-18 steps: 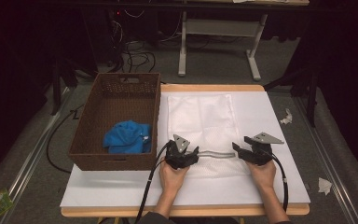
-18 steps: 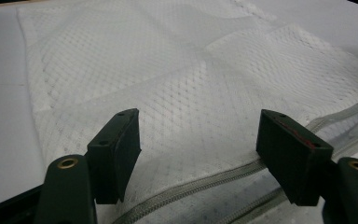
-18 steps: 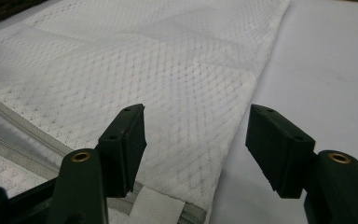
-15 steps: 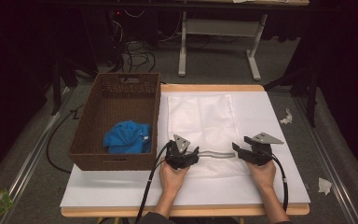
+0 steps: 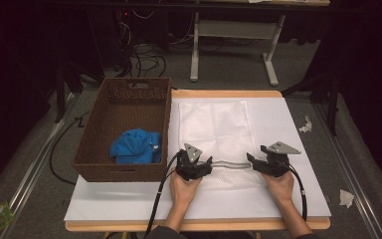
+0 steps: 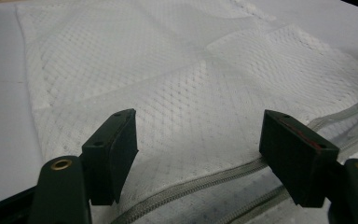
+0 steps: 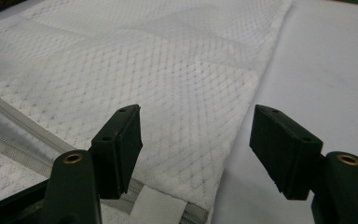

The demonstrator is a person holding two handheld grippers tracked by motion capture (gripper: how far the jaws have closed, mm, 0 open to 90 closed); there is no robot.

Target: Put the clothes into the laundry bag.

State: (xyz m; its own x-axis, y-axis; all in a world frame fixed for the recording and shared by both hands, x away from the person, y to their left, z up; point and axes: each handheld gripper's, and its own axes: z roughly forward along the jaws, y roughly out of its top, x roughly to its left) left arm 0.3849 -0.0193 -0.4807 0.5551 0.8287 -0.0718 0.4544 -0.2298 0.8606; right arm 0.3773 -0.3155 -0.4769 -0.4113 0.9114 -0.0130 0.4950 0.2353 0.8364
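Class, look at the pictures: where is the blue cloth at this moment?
In the high view, the blue cloth lies inside the brown wicker basket, toward its near right corner, left of the white mesh bag and beyond the left gripper.

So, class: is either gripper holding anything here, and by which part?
Nothing is held. Both the left gripper and right gripper stand open over the mesh bag, near its zip.

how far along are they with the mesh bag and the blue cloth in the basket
Early on. Done: the white mesh bag lies flat on the table, its zipper partly open. In hand: the left gripper and right gripper sit at the two ends of the zipper, jaws open, gripping nothing. Left, probably: opening the bag and fetching the blue cloth, which lies in the wicker basket.
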